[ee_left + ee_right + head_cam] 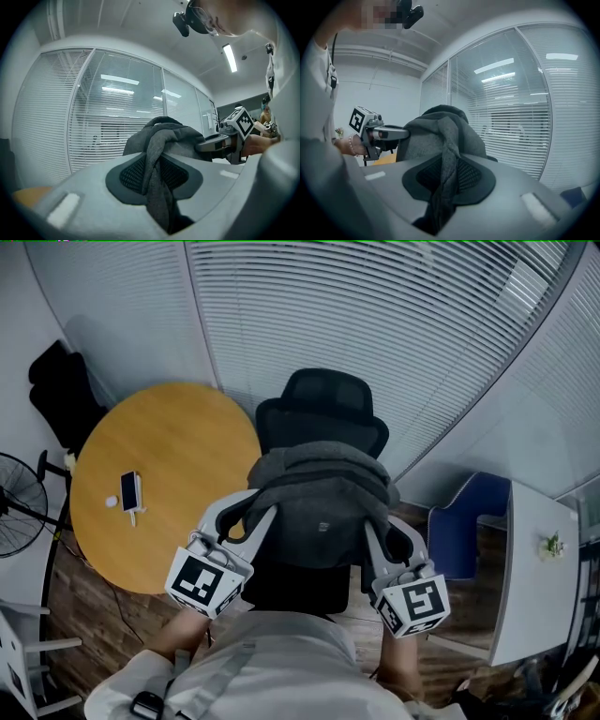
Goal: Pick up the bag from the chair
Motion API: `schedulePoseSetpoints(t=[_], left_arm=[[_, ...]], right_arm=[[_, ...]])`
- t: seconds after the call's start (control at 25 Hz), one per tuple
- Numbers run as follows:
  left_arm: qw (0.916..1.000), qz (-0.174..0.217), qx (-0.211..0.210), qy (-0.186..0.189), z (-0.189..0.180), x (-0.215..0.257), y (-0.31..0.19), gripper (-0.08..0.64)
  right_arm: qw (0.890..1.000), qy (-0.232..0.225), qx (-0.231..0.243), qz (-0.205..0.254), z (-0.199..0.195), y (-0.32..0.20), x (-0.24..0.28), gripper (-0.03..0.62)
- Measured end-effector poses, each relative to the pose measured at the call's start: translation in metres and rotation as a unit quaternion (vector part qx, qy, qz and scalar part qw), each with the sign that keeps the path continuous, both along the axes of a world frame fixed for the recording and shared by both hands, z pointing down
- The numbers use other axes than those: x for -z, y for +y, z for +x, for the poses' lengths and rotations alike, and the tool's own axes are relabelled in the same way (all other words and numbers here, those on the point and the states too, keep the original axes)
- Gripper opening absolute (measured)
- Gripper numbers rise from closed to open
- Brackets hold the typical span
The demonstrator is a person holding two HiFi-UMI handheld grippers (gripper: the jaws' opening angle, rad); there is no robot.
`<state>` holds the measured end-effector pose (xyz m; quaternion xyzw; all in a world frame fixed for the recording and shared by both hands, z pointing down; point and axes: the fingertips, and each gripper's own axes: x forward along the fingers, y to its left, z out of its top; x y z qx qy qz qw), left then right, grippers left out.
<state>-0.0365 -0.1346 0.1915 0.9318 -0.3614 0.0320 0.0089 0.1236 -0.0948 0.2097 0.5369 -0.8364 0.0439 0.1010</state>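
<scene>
Bag (322, 512) spans between left claw (159, 185) and right claw (444, 187), pinched in both.

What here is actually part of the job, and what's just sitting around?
Part of the job: grey bag, black chair, left tool and right tool, both clamped on the bag.
Just lying about: round table, phone, fan, blue chair, white table, small plant.

My left gripper (246, 508) and right gripper (389, 534) are pale grey, with black-and-white markers (200, 582). The bag (319, 493) is dark grey, the chair (323, 404) black, and the left table (169, 460) orange-brown.
</scene>
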Motion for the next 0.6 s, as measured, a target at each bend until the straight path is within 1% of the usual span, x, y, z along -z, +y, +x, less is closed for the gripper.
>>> schedulePoseSetpoints(t=[0.32, 0.6], left_arm=[[1.0000, 0.008, 0.002, 0.003, 0.0006, 0.0053, 0.0090, 0.086], [0.9999, 0.008, 0.002, 0.005, 0.0004, 0.0049, 0.0030, 0.086]], right_arm=[[1.000, 0.003, -0.002, 0.010, 0.0004, 0.0091, 0.0044, 0.057], [1.000, 0.004, -0.004, 0.011, 0.0007, 0.0025, 0.0051, 0.057]])
